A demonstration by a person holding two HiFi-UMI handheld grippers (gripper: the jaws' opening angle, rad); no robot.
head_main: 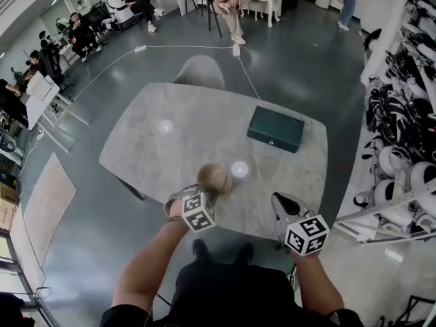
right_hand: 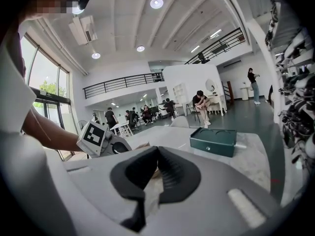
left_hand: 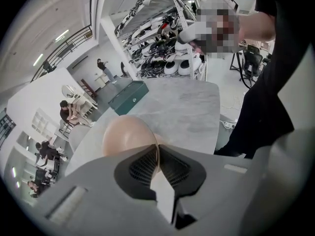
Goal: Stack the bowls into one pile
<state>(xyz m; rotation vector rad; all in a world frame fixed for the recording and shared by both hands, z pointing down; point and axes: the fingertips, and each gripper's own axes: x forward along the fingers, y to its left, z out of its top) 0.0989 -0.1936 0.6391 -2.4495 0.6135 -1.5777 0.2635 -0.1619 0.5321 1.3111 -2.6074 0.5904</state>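
Holding bowl (head_main: pixel 214 177) near tabletop (head_main: pixel 204 114) edge, left tongs (left_hand: pixel 157 154) clamped on rim, right tongs (right_hand: pixel 156 163) closed empty; next likely needs nesting.

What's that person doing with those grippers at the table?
A person stands at a grey table with a gripper in each hand. The left gripper is shut on the thin rim of a tan bowl, near the table's front edge. The right gripper is shut with nothing in it, off to the side. A green box sits farther back on the table.
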